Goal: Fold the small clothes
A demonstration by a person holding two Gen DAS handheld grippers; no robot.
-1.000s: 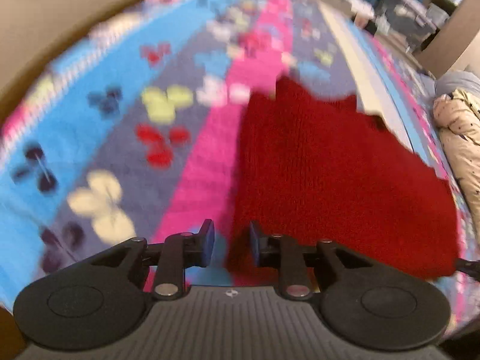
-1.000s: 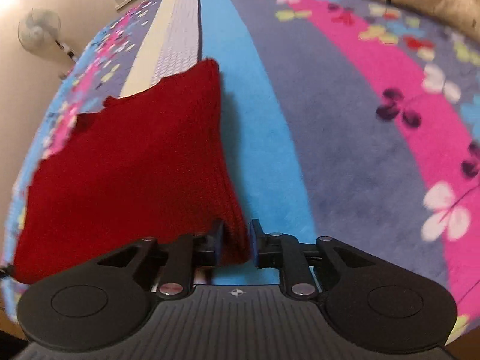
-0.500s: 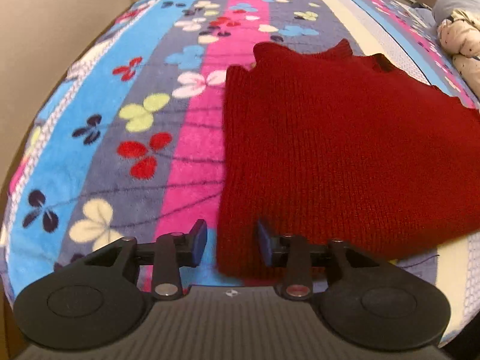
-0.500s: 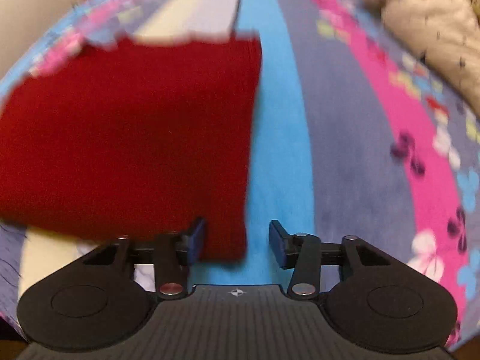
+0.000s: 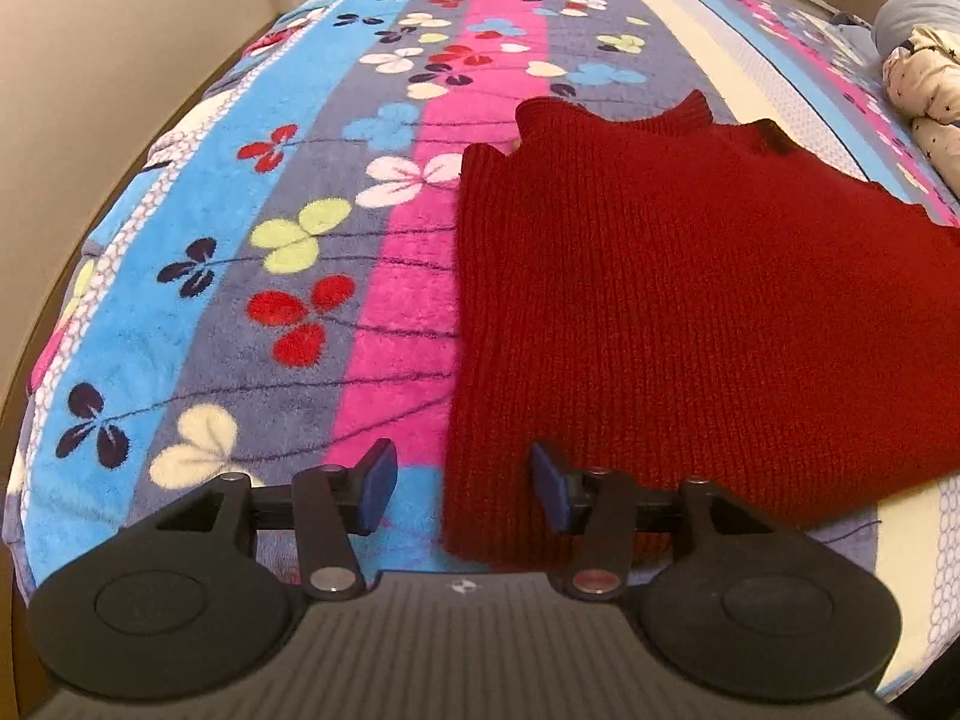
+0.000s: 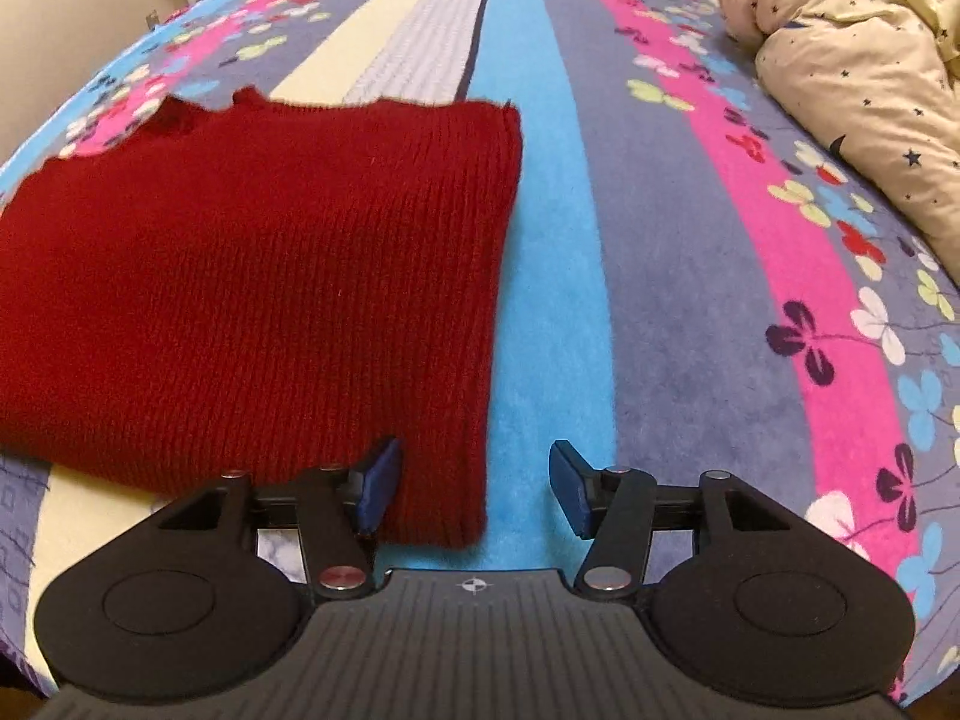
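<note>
Sweater [image 5: 690, 312] corners sit between the opening jaws of your left claw [image 5: 462, 489] and right claw [image 6: 474, 489], both apart, gripping nothing.

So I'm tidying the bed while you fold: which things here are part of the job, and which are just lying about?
Part of the job:
- red sweater, flat on the blanket
- left tongs, opening, sweater corner between them
- right tongs, opening, other corner between them

Just lying about:
- starred cream quilt
- striped flower blanket (only the work surface)
</note>
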